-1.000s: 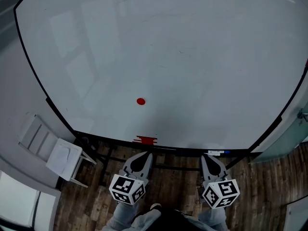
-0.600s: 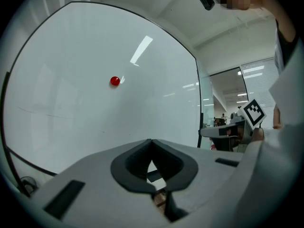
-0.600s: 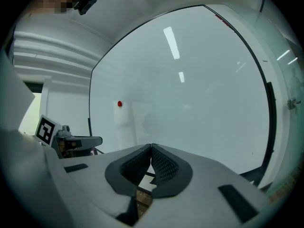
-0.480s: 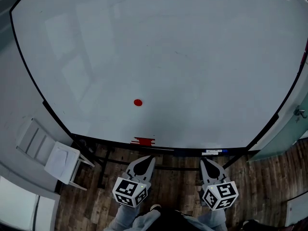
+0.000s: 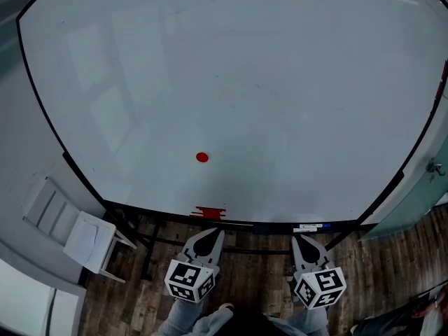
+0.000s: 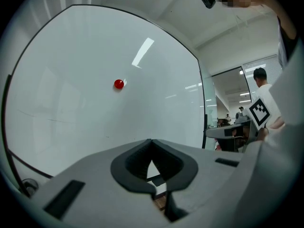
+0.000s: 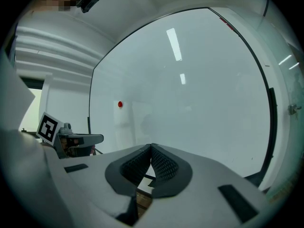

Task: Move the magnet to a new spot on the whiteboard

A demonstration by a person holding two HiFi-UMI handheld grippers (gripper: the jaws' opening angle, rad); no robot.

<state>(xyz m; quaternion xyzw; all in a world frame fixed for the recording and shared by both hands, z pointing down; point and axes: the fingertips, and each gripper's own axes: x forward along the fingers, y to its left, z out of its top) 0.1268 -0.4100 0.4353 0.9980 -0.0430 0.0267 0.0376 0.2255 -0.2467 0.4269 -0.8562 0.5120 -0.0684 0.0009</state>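
Observation:
A small round red magnet [image 5: 202, 157] sticks to the large whiteboard [image 5: 231, 68], low and left of its middle. The same magnet [image 6: 118, 83] shows in the left gripper view and, smaller, the magnet [image 7: 120, 104] in the right gripper view. My left gripper [image 5: 208, 236] hangs below the board's bottom edge, shut with nothing in it. My right gripper [image 5: 306, 243] is beside it at the same height, also shut and empty. Both point at the board and stand well short of the magnet.
A red eraser-like object [image 5: 208, 213] and a marker [image 5: 311, 226] lie on the board's tray. A white folding stand [image 5: 77, 231] is on the wooden floor at the left. A glass partition [image 5: 420, 194] stands at the right. People are in the room behind [image 6: 260, 87].
The view has shifted a little, so the board and magnet sit slightly lower in the picture. Both grippers have stayed put and shut.

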